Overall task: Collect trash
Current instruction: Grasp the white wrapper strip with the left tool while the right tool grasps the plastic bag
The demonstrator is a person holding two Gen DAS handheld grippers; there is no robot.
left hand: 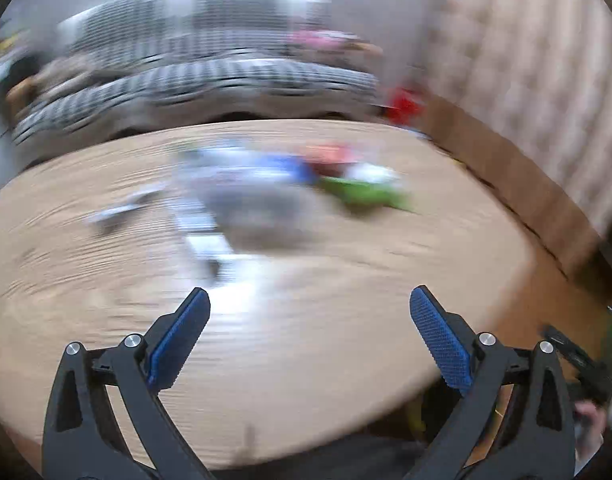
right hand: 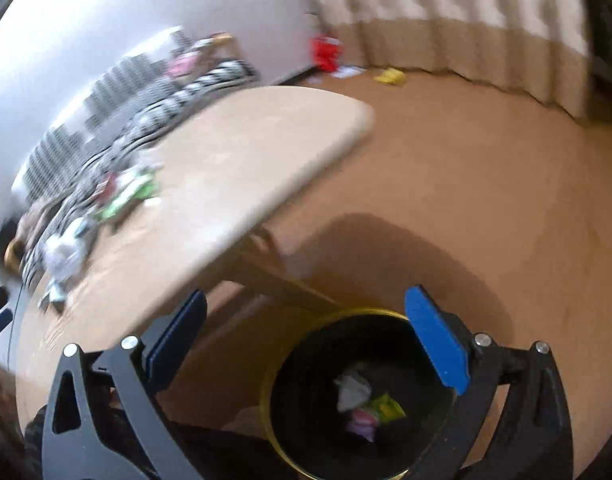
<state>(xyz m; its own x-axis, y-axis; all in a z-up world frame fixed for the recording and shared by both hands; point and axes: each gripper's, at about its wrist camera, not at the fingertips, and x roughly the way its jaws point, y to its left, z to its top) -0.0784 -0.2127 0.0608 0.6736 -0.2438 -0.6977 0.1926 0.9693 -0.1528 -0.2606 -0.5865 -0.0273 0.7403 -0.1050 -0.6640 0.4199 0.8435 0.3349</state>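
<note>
I am holding my left gripper (left hand: 310, 304) spread as wide as it goes, with nothing between its blue pads (left hand: 178, 336), and I am pointing it down across the wooden table (left hand: 346, 320). The litter I am after is lying ahead of it at about twelve o'clock: a smeared heap of white and blue wrappers (left hand: 242, 184) and, just beside it toward one o'clock, a green wrapper (left hand: 366, 194) with a bit of red behind. Motion blur is hiding which way any single piece runs, but the heap as a whole is stretching from ten o'clock to two o'clock across my line of reach. It is well apart from the pads.

My right gripper (right hand: 306, 312) is likewise gaping and empty, hovering tilted over the yellow-rimmed bin (right hand: 274, 364) on the floor at six o'clock, where crumpled white, pink and green scraps (right hand: 362, 404) are already lying. From this side the same table litter (right hand: 126, 192) is sitting far off at nine to ten o'clock.

So I am judging the left hand the nearer one for the next pick: it needs to travel forward and dip, straddling one piece.
</note>
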